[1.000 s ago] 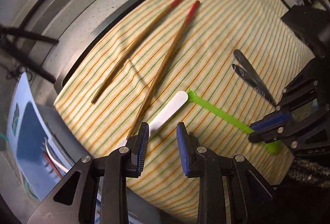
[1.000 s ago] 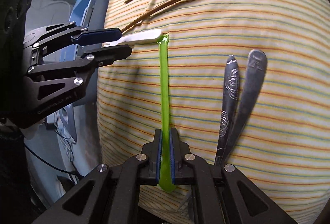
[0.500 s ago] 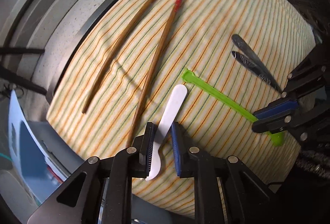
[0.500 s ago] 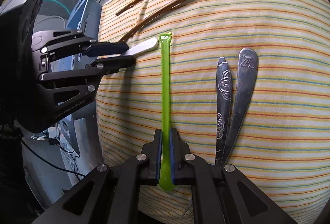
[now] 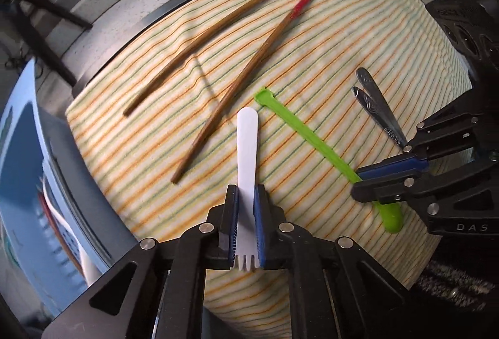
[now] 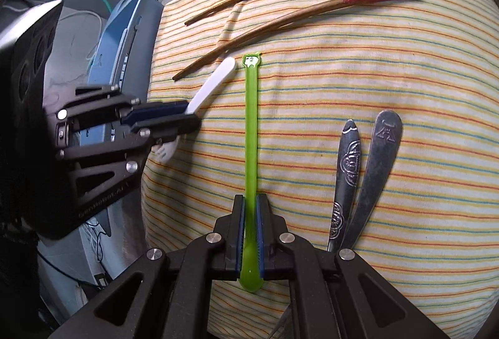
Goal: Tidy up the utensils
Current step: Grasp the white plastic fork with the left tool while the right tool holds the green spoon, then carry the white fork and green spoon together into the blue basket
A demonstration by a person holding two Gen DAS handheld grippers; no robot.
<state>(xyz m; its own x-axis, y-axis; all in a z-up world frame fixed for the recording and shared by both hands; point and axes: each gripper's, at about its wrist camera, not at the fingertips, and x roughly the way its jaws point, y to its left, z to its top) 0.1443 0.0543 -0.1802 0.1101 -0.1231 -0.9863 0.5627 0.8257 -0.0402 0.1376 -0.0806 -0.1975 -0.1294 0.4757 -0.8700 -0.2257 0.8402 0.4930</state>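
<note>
Left wrist view: the left gripper clamps a white plastic fork above the striped cloth, beside two red-tipped chopsticks.

Right wrist view: the right gripper pinches a green plastic utensil lying on the cloth, near two metal spoon handles.

– How are the utensils laid out on the cloth?
– From the right wrist view, two chopsticks are set farthest back; the fork is found left of the long-handled spoon, two metal handles right.
</note>
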